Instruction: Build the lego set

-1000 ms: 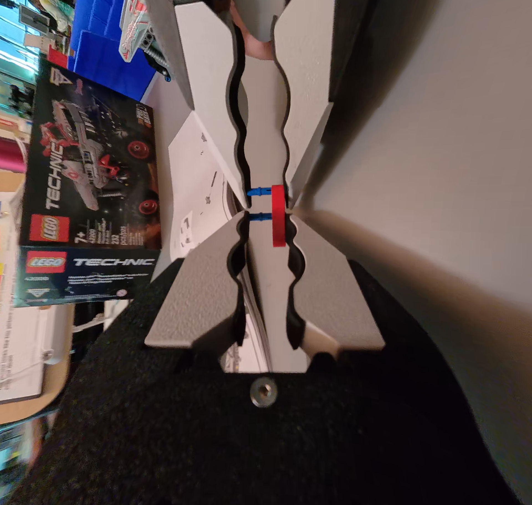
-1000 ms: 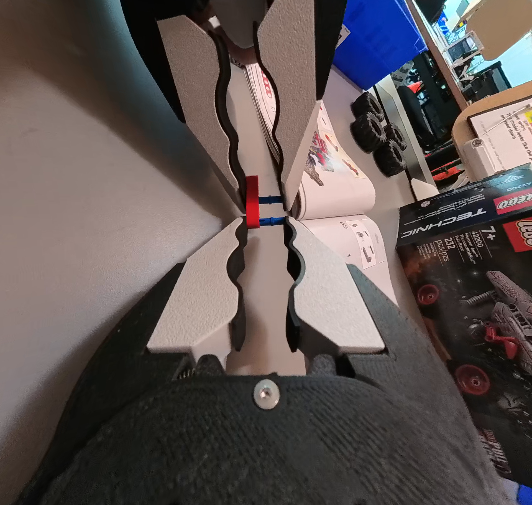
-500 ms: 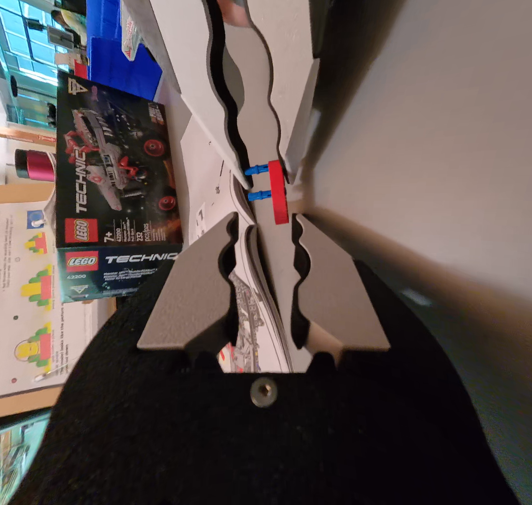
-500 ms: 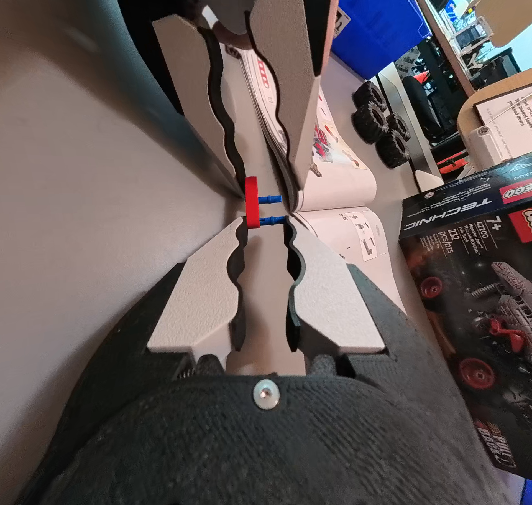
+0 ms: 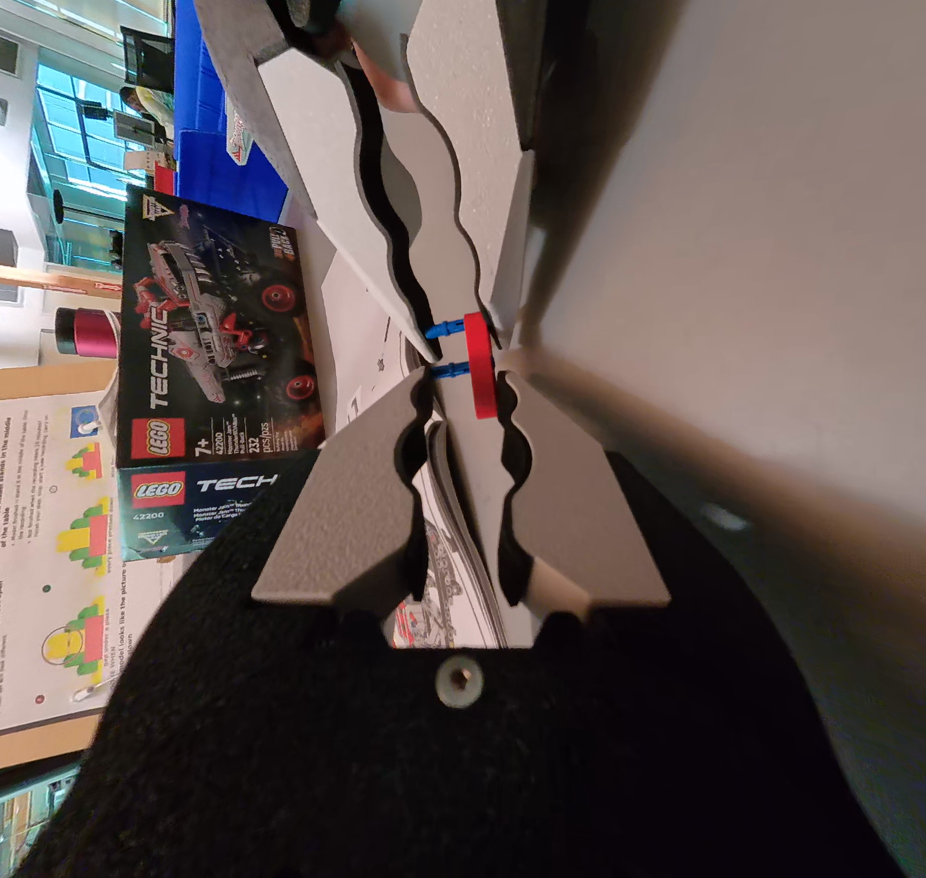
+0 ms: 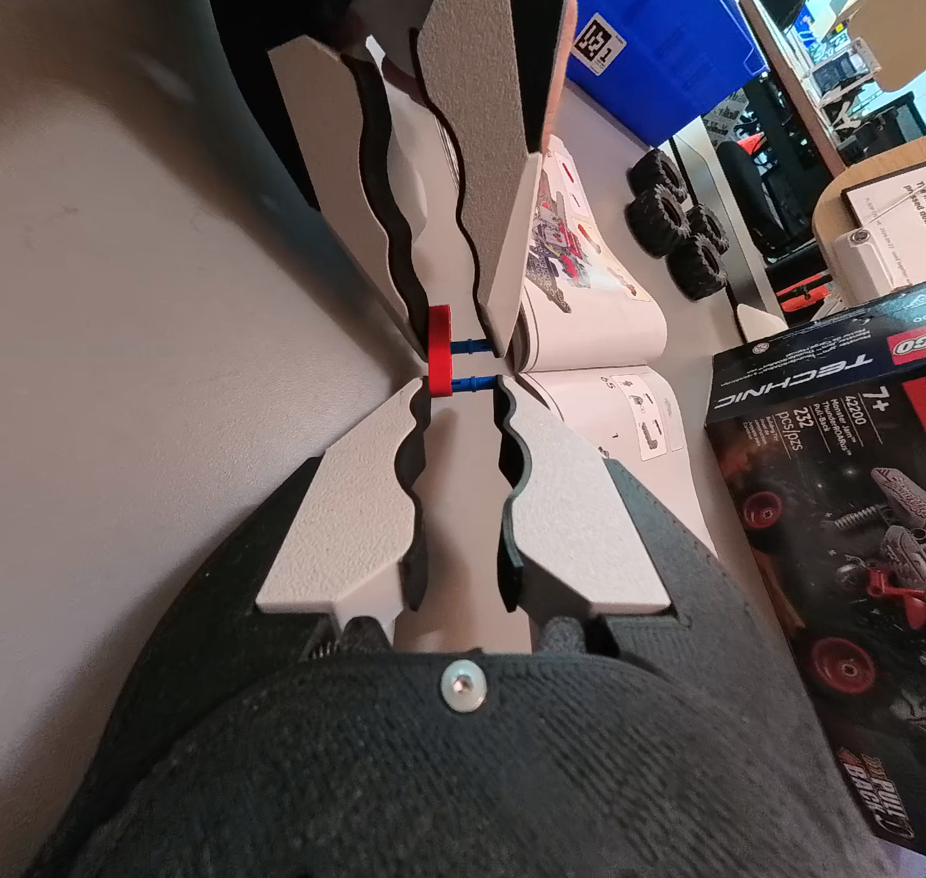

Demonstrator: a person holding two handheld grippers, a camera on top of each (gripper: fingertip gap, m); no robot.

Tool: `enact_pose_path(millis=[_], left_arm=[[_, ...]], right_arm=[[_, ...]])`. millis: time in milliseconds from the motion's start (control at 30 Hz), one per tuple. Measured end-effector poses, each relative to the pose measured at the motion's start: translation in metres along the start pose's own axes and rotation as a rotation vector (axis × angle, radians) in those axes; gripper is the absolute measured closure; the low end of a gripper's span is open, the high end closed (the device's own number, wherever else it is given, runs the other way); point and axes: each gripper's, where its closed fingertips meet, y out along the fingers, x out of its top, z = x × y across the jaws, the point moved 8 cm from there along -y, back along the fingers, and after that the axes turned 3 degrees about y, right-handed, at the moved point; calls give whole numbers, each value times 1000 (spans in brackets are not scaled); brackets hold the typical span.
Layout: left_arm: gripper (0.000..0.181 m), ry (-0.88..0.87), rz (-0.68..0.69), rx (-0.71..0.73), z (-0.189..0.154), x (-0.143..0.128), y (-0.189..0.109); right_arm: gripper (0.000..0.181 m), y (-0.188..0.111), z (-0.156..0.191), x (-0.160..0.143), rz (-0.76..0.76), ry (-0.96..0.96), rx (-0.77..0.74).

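The red beam [image 5: 482, 366] with two blue pins [image 5: 447, 349] sits between the tips of both grippers, which face each other tip to tip. Its long axis runs along the line joining the two tools; the pins stick out sideways across both gaps. The left gripper [image 5: 463, 378] closes on the near pin's tip and the beam's far face; the right gripper [image 6: 461, 383] does the same from the opposite end, its pads [image 6: 506, 398] on a pin end. Both look clamped on the piece, neither nearer. Judged from this, the coming move turns on squeezing along the pin axis. The box [image 5: 215, 333] and booklet [image 6: 591, 333] lie off to one side.
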Motion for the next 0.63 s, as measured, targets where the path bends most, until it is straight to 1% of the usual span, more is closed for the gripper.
enact_pose_path(millis=[67,100,200,267,400,500,633], left_arm=[[159,-8,4,-7,0,0,0],[167,-10,-1,-18,-1,1,0],[167,-45,9,-18,-1,1,3],[167,-33,5,-3,-1,-1,5],[167,-47,-5,-3,-1,-2,6],[166,-64,-22,-8,-1,-4,6],[167,-81,-25,-17,1,-8,4]], right_arm=[[157,0,0,0,1,0,3],[158,0,0,0,2,1,3],[158,0,-2,-1,10,23,17],[158,0,-4,-2,19,43,17],[158,0,-4,-3,18,33,-2],[158,-1,-4,-3,15,43,21],[148,-6,-4,-2,-37,50,84]])
